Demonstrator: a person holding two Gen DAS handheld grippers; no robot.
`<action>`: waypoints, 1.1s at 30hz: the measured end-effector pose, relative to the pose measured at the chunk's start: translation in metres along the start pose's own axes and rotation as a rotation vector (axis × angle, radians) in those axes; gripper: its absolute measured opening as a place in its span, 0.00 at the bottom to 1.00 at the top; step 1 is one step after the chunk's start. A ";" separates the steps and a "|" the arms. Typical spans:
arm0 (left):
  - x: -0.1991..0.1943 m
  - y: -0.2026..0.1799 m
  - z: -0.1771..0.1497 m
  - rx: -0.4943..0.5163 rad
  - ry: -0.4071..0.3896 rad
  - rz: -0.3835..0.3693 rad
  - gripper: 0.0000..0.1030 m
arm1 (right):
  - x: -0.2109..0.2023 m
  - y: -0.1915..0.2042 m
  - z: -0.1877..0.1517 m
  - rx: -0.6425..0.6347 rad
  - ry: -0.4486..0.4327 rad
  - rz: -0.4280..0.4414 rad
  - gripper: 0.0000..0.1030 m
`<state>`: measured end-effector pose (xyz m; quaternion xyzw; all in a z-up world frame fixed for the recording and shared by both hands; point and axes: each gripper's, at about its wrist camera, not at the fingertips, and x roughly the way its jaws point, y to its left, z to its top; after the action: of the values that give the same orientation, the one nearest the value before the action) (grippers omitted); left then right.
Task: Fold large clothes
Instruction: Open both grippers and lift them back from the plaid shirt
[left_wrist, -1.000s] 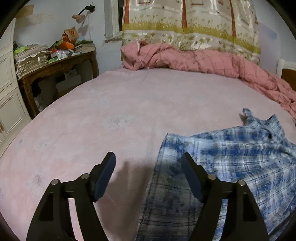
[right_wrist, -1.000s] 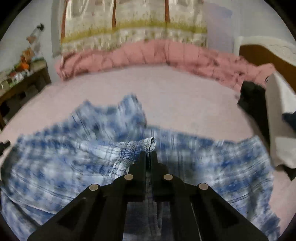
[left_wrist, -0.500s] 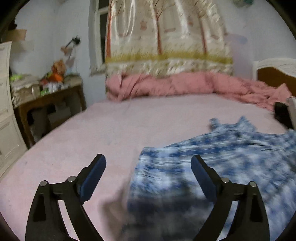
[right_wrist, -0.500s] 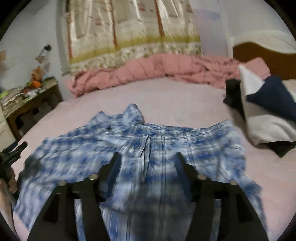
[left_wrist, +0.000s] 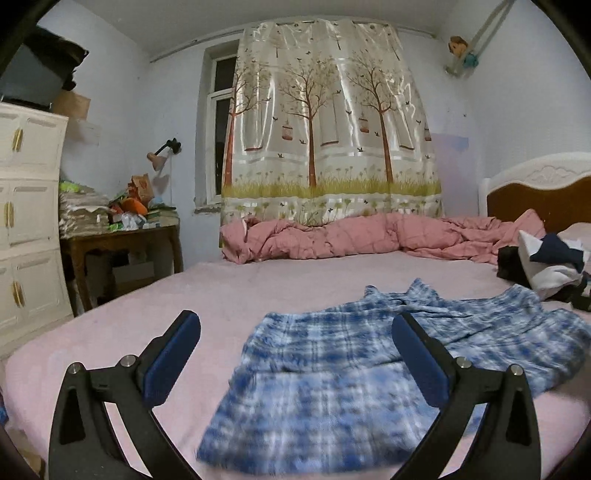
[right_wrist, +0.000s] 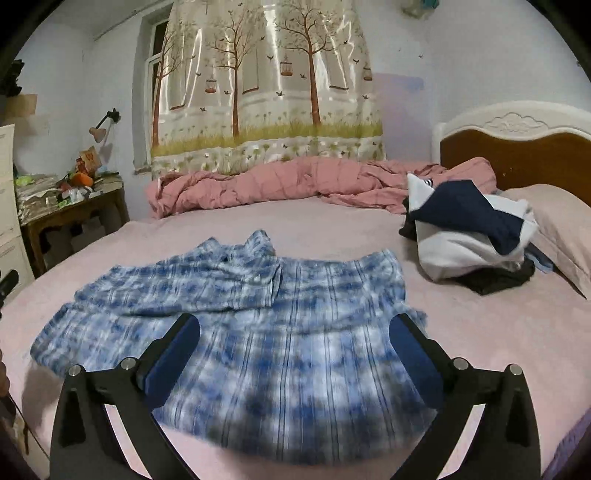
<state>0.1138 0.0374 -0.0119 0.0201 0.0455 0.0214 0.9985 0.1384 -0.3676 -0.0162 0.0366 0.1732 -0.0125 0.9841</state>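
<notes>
A blue and white plaid shirt (left_wrist: 354, 362) lies spread on the pink bed (left_wrist: 184, 295), collar at the far side, one sleeve folded across its front. It also shows in the right wrist view (right_wrist: 280, 332). My left gripper (left_wrist: 295, 332) is open and empty, raised above the shirt's near left part. My right gripper (right_wrist: 295, 332) is open and empty, raised above the shirt's near hem. Neither touches the cloth.
A rumpled pink quilt (right_wrist: 280, 181) lies along the bed's far edge. A pile of white, navy and black clothes (right_wrist: 469, 236) and a pillow (right_wrist: 561, 221) sit at the right by the headboard (right_wrist: 517, 147). A cluttered wooden table (left_wrist: 118, 236) and white cabinet (left_wrist: 26, 229) stand left.
My right gripper let go of the folded sleeve and opened. Both grippers rose and drew back from the shirt. The left gripper opened wider.
</notes>
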 end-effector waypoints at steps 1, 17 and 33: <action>-0.005 -0.001 -0.003 -0.006 -0.001 0.004 1.00 | -0.003 0.000 -0.006 -0.003 0.011 0.001 1.00; -0.018 -0.008 -0.060 -0.013 0.088 0.093 1.00 | -0.019 0.023 -0.061 -0.072 0.105 -0.056 1.00; -0.017 -0.040 -0.081 0.135 0.141 0.056 1.00 | -0.011 0.006 -0.077 -0.053 0.191 -0.084 1.00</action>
<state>0.0909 0.0003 -0.0929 0.0870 0.1163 0.0476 0.9883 0.1025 -0.3553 -0.0841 0.0041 0.2678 -0.0453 0.9624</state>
